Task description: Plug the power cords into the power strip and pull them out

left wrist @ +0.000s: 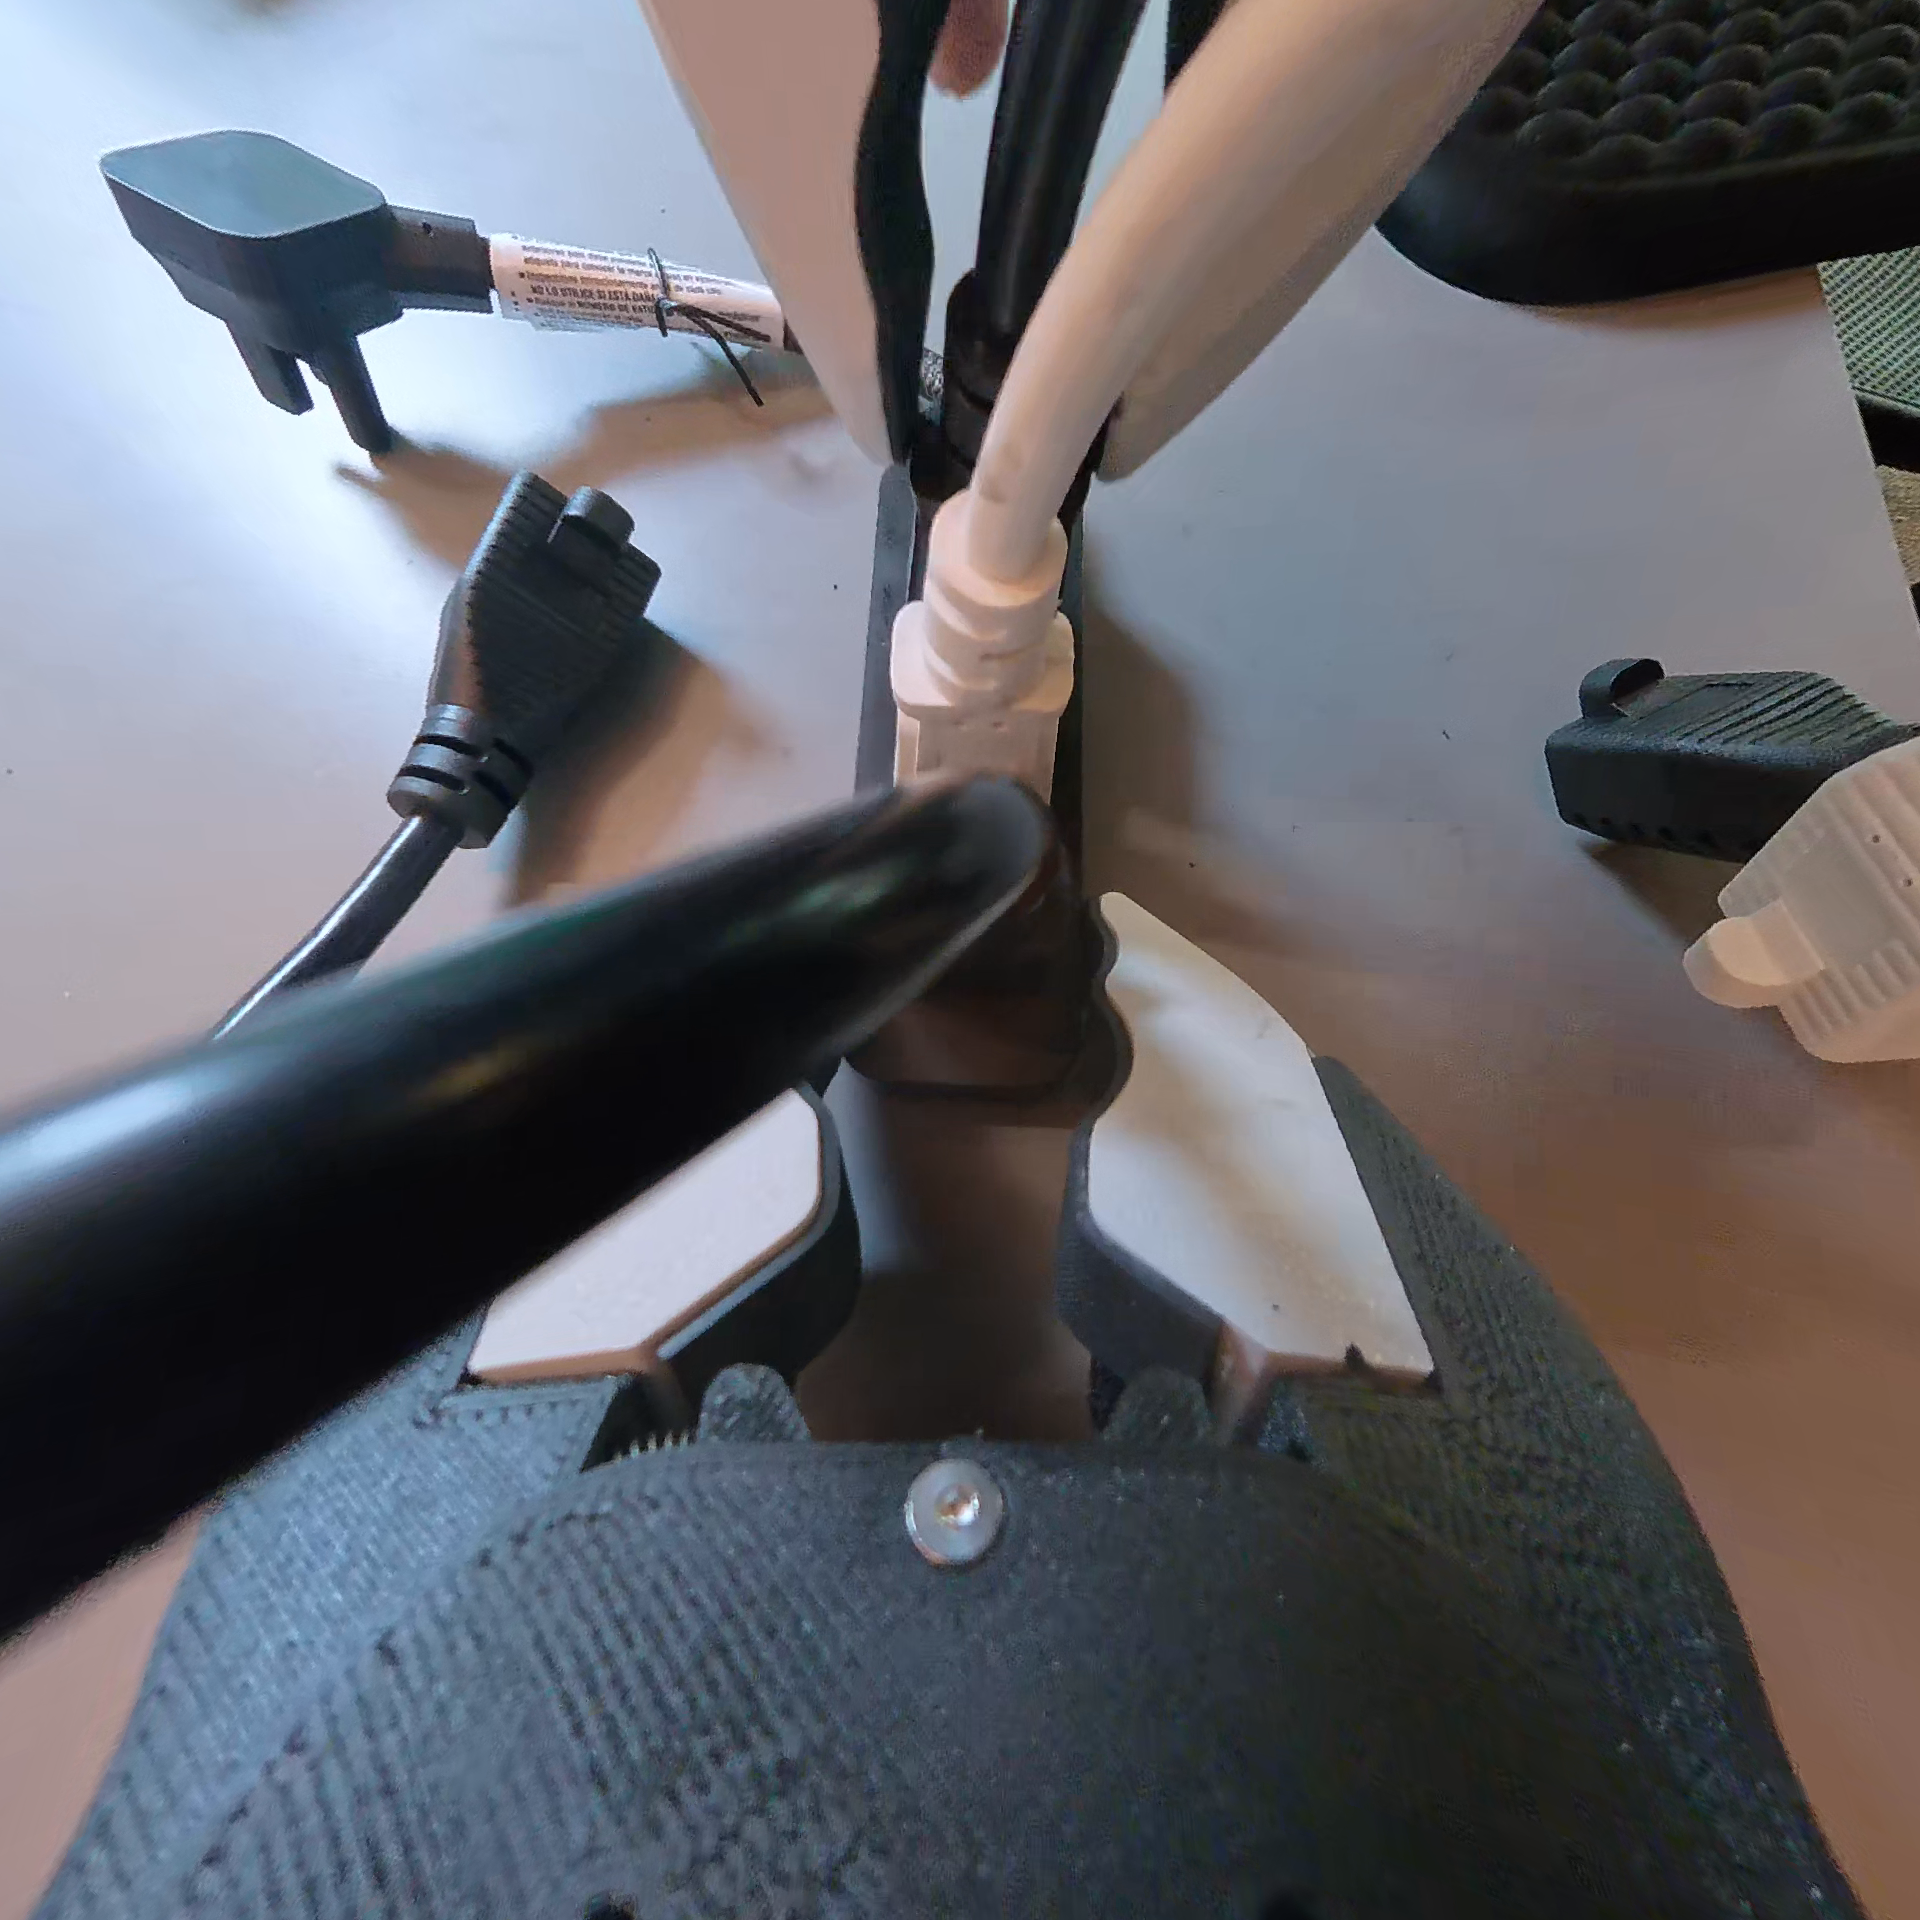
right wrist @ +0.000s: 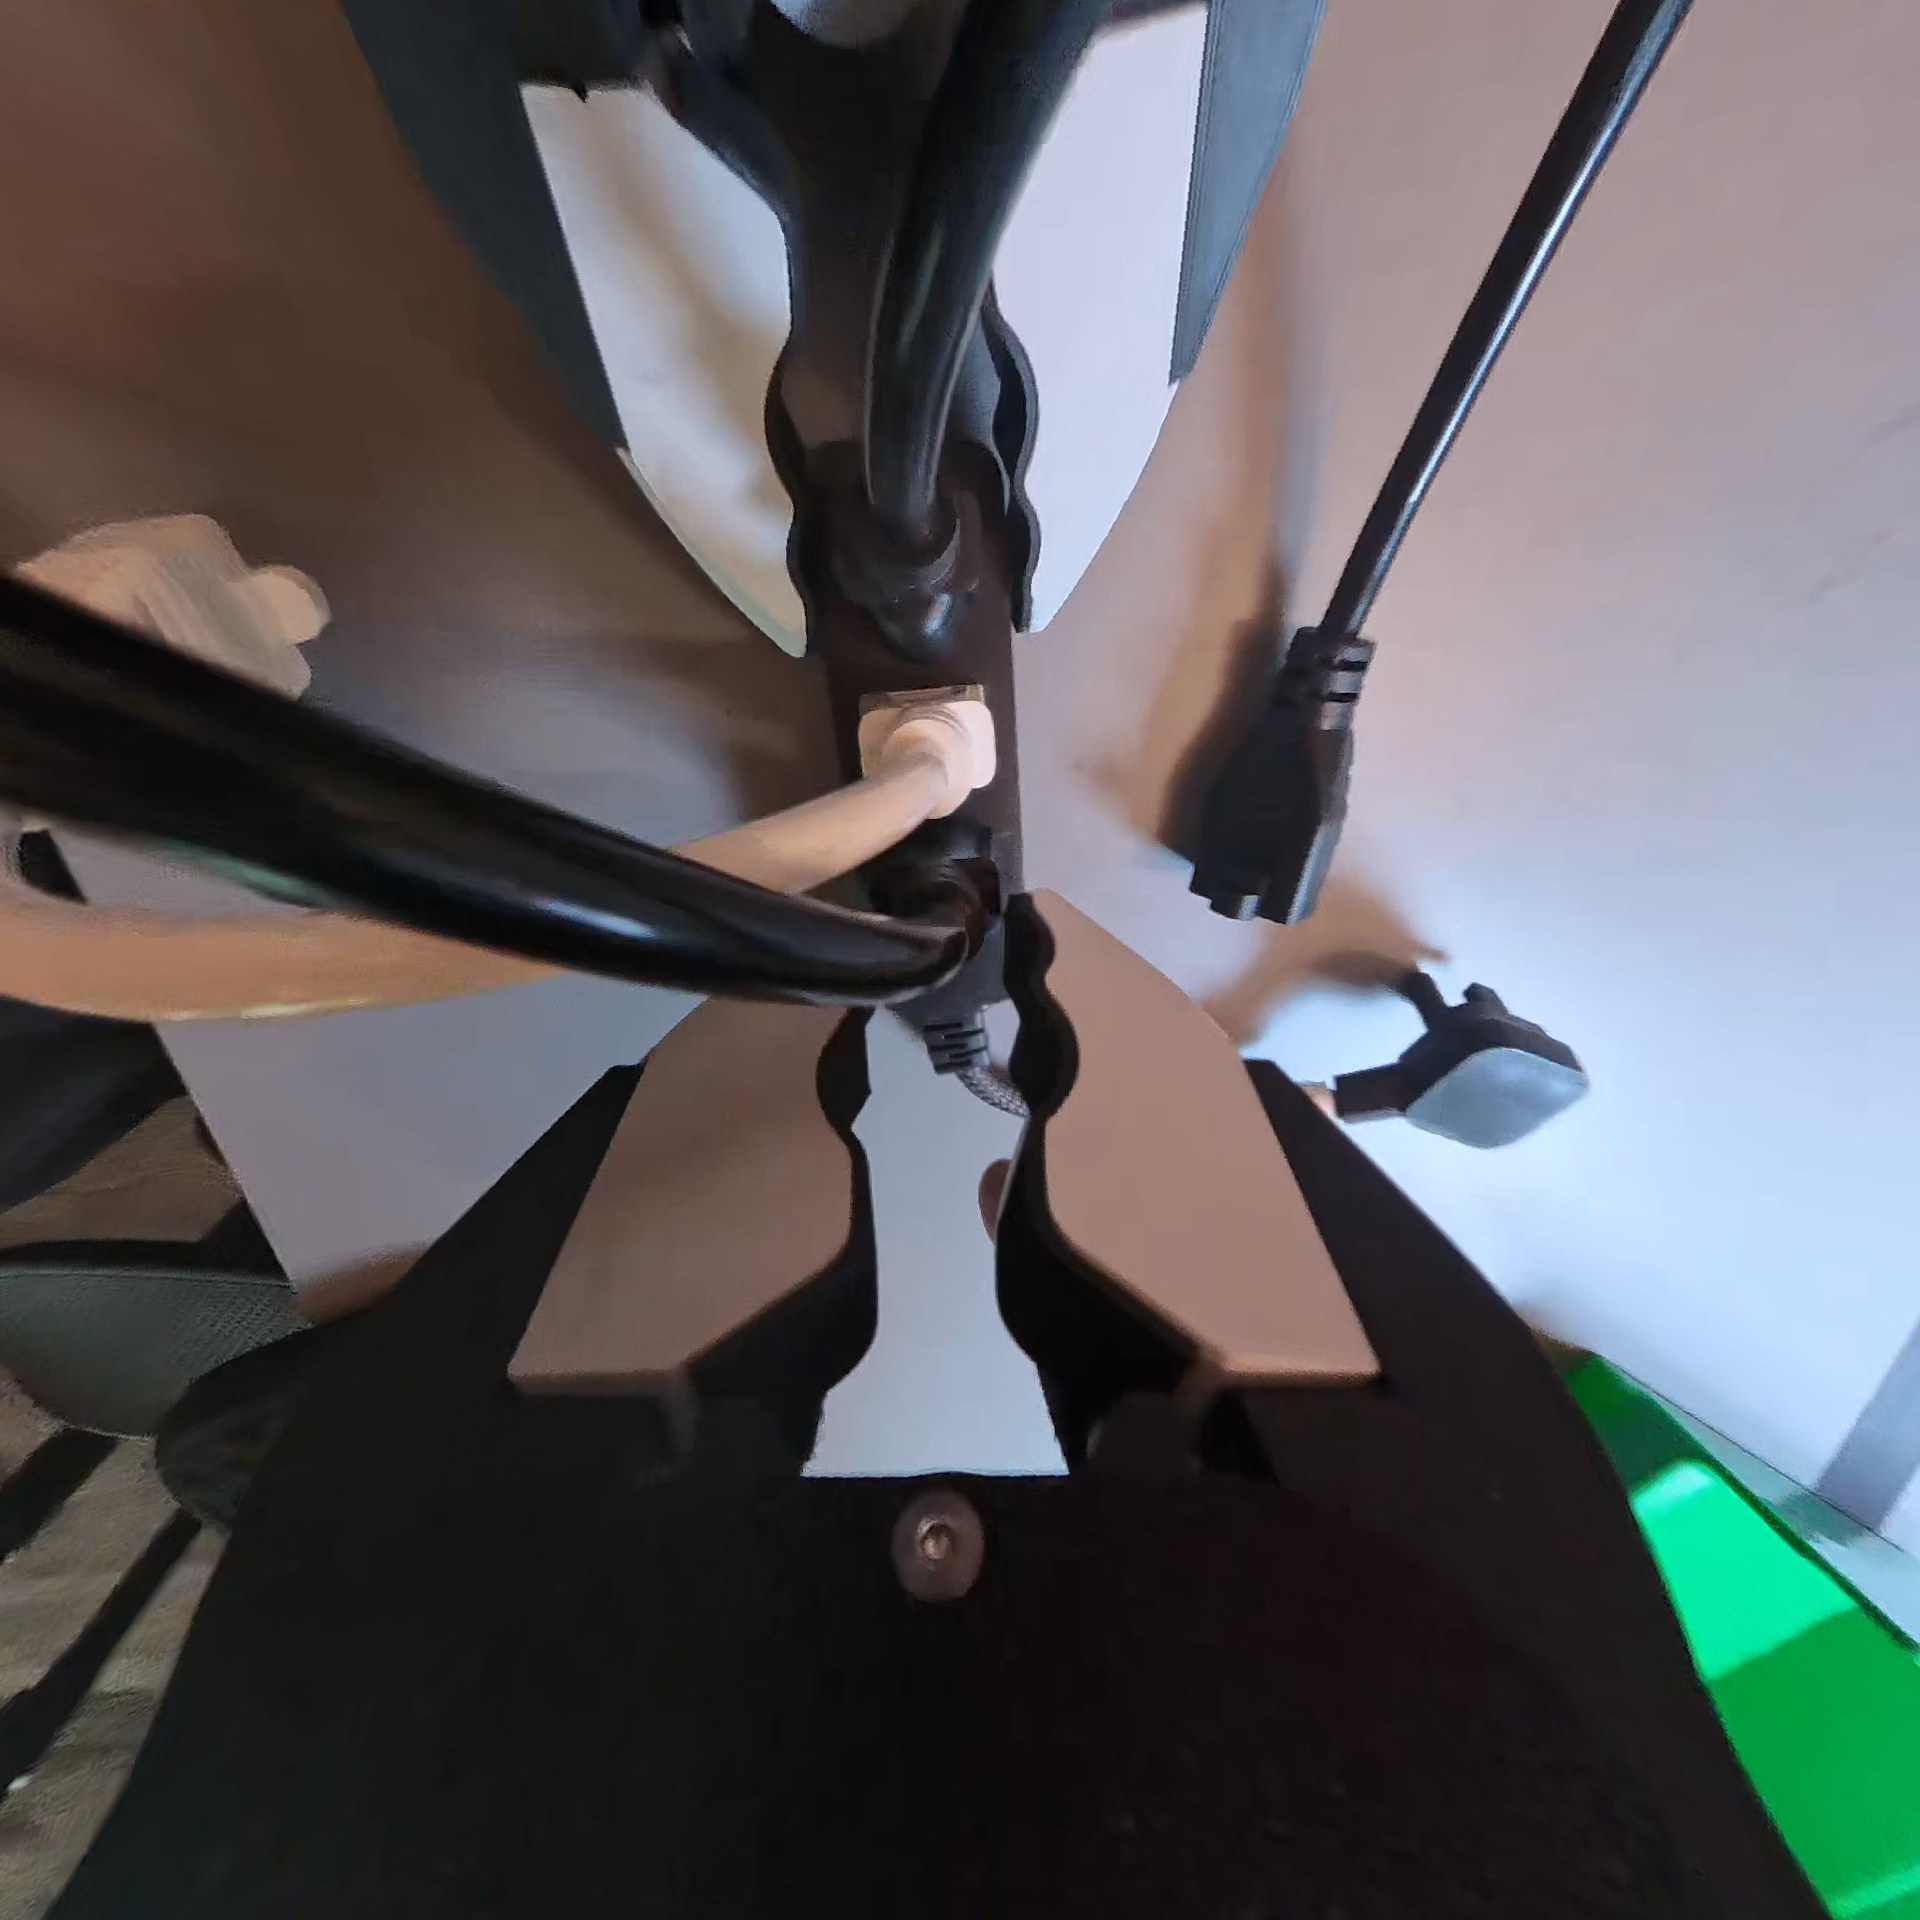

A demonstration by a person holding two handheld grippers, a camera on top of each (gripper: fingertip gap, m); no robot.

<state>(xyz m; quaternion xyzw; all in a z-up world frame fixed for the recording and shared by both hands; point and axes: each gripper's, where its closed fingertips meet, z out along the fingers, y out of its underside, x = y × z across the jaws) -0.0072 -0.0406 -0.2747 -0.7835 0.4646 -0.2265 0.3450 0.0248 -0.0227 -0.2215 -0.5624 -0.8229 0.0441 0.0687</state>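
A narrow black power strip (left wrist: 883, 665) lies lengthwise on the brown table (left wrist: 1403, 623). My left gripper (left wrist: 982, 997) is shut on its near end. A black plug (left wrist: 1023, 977) with a thick black cord (left wrist: 468, 1122) stands in the strip at my fingertips. A white plug (left wrist: 977, 675) sits in the middle socket. At the far end my right gripper (left wrist: 997, 452) closes on another black plug (left wrist: 966, 353). In the right wrist view this gripper (right wrist: 935, 966) holds that plug (right wrist: 925, 883) at its tips; the plug's cord hides the left tip. The strip's braided cable (right wrist: 987, 1081) runs between the fingers.
Loose plugs lie on the table: a black adapter (left wrist: 249, 239), a ribbed black plug (left wrist: 540, 623), another black plug (left wrist: 1714, 758) and a white plug (left wrist: 1829, 935). A black mesh chair (left wrist: 1683, 125) stands past the table edge. A green object (right wrist: 1766, 1621) shows at lower right. About 7 centimetres separates my left fingertips from my right. The black adapter (left wrist: 249, 239) lies around 12 centimetres away from my right fingertips. Seen from the right wrist view (right wrist: 1487, 1052) as well.
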